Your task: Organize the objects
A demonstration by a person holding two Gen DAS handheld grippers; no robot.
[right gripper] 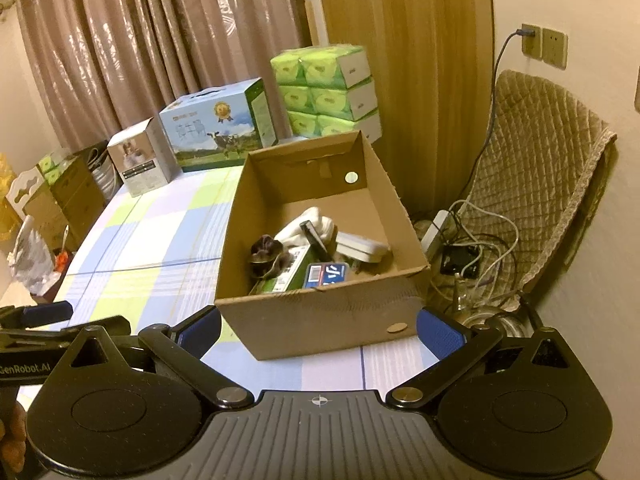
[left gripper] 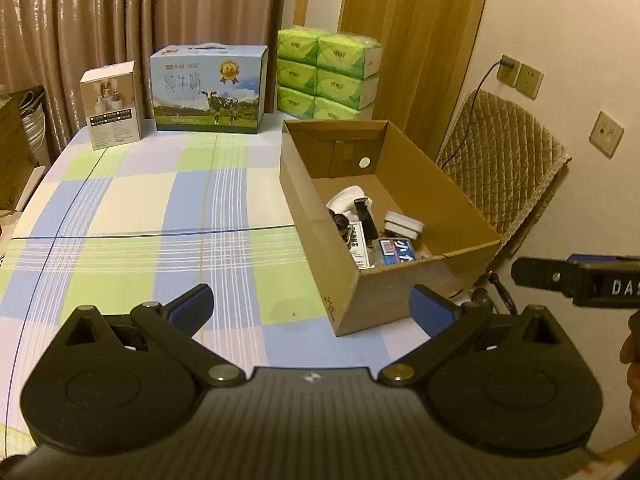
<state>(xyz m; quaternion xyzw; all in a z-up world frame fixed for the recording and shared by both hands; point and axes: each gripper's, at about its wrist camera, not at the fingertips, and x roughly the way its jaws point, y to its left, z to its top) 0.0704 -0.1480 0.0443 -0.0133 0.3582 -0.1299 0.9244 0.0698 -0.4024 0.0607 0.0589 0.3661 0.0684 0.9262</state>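
An open cardboard box (left gripper: 344,280) (right gripper: 320,320) stands on the checked tablecloth (left gripper: 140,216) (right gripper: 152,240) near the table's right edge. Inside lie a white cloth (right gripper: 312,220), a dark brown lump (right gripper: 266,250), a green packet (right gripper: 292,274), a blue packet (left gripper: 394,254) (right gripper: 326,274) and a white flat case (left gripper: 402,224) (right gripper: 362,246). My left gripper (left gripper: 312,310) is open and empty, in front of the box's near left corner. My right gripper (right gripper: 318,330) is open and empty too, its fingers either side of the box's near wall, short of it.
At the table's back stand a small white carton (left gripper: 112,104) (right gripper: 140,164), a blue milk carton with a cow (left gripper: 208,88) (right gripper: 216,124) and stacked green tissue packs (left gripper: 328,74) (right gripper: 332,92). A quilted chair (left gripper: 504,168) (right gripper: 536,176) with cables (right gripper: 472,248) lies right of the table.
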